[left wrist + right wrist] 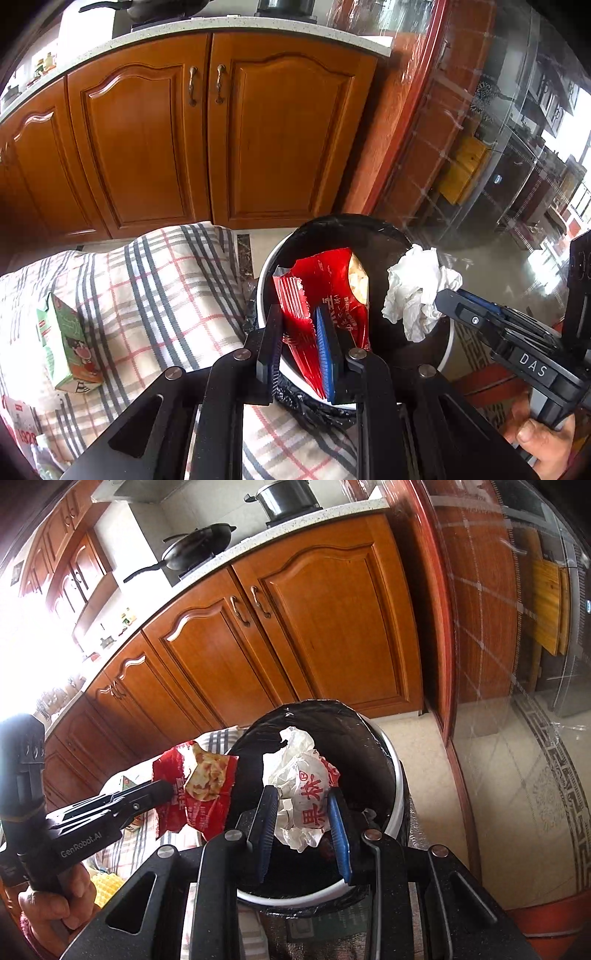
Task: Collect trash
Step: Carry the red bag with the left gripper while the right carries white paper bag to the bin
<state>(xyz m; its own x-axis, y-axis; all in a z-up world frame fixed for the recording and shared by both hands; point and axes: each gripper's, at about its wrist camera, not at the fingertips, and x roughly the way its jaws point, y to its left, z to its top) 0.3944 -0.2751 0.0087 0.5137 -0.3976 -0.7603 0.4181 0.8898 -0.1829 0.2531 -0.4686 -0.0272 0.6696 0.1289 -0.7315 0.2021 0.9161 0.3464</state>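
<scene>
The left hand-held gripper [301, 347] is nearly closed on a torn red foil snack packet [325, 291], its pads pinching the packet's lower edge so the open, ragged top stands above the mouth of the round bin lined with a black plastic bag [369, 229]. The right hand-held gripper [303, 830] is closed partway on a crumpled white paper wrapper with red print [306, 797], and that wad also hangs over the bin's opening, toward its far right side. Both pieces of trash are thus held over the bin, not yet inside it.

To the left of the bin lies a surface under a checked cloth of grey and red lines [155, 280], and on it rests a small green drink carton [66, 343], uncollected and well apart from the bin.

The risks here come from how the two pieces hang. The packet sits close to the near left rim; if the jaws let go while it leans that way, it could tip out onto the cloth. Its top is torn open, so any crumbs left inside may spill if it tilts further. The paper wad is light and loosely bunched, and could cling to a pad or catch on the liner's edge rather than fall in. The two hand-held grippers are near each other over a narrow mouth, so a hasty move could knock one load against the other.
</scene>
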